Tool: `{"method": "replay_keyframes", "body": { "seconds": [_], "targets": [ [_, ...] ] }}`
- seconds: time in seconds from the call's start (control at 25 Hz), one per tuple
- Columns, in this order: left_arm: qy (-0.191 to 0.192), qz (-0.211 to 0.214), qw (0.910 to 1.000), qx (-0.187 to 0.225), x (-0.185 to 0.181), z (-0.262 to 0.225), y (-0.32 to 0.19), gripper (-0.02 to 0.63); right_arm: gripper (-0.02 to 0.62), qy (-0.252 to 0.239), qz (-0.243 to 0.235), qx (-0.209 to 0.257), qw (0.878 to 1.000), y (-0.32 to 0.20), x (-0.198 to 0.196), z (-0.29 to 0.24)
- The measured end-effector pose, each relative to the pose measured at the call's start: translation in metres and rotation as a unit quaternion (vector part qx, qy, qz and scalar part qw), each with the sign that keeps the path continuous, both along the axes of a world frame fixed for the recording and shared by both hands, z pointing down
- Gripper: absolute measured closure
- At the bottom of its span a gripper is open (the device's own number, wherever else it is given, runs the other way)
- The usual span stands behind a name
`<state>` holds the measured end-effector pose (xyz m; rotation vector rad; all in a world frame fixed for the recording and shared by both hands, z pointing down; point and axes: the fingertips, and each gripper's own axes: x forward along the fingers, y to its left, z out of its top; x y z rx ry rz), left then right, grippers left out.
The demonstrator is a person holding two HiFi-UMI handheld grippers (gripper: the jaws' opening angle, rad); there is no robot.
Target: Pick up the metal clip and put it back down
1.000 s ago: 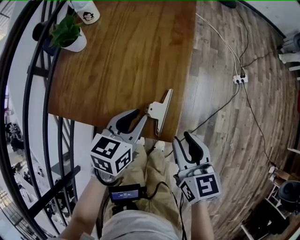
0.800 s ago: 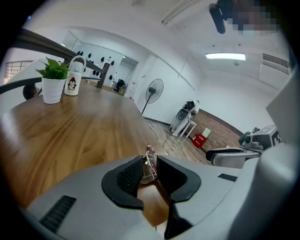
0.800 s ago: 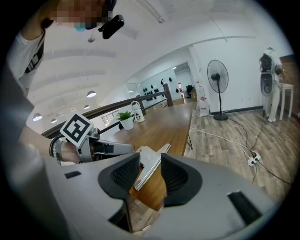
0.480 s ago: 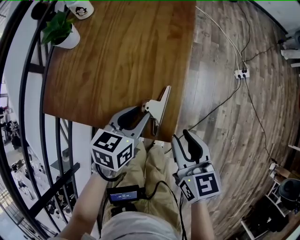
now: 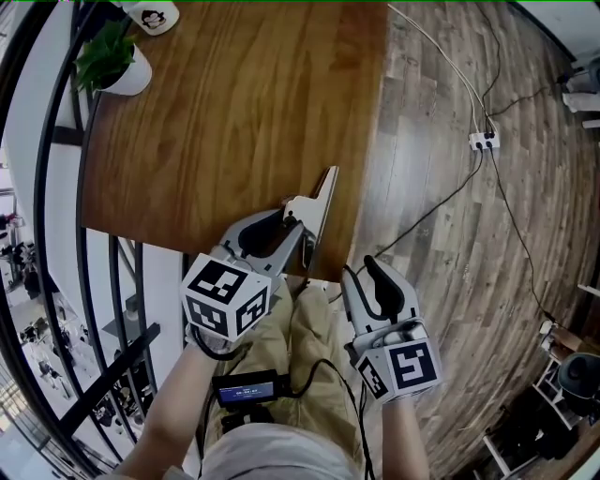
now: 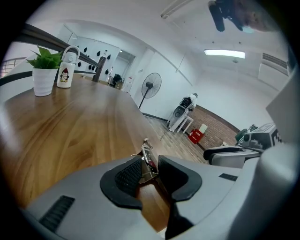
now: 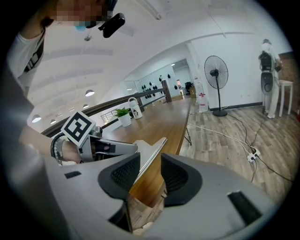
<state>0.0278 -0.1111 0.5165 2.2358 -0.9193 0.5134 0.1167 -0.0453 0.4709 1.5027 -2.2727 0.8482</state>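
Observation:
The metal clip (image 5: 315, 204) is a large silver bulldog clip at the near right corner of the wooden table (image 5: 234, 112). My left gripper (image 5: 293, 228) straddles its near end. In the left gripper view the clip (image 6: 148, 160) stands between the dark pads (image 6: 127, 176), with a thin gap showing on its right side. These jaws have just been closing a little around it. My right gripper (image 5: 364, 274) hangs open off the table's near edge, above the person's lap, holding nothing. Its own view looks past its gripper (image 7: 150, 176) at the clip's plate (image 7: 151, 154).
A potted plant (image 5: 111, 61) and a white cup (image 5: 150, 13) stand at the table's far left corner. A black railing (image 5: 56, 187) runs along the left. On the wood floor to the right lie cables and a power strip (image 5: 483, 141). A fan (image 7: 215, 75) stands beyond.
Both grippers have sunk slightly. The left gripper's jaws now reach further along the clip and stand a little wider round it. The clip stays at the table's corner.

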Motion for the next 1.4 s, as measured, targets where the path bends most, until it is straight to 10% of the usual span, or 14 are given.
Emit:
{"method": "replay_keyframes", "body": {
  "seconds": [0.76,1.4],
  "targets": [
    [0.098,0.011,0.9950,-0.010,0.022,-0.022,0.000,0.594,0.445,0.003,-0.002,-0.005,1.000,0.004,-0.002,0.008],
    [0.110,0.081,0.9905,0.010,0.025,-0.041,0.014,0.597,0.407,-0.047,0.037,-0.004,0.998,-0.020,-0.001,0.001]
  ]
}}
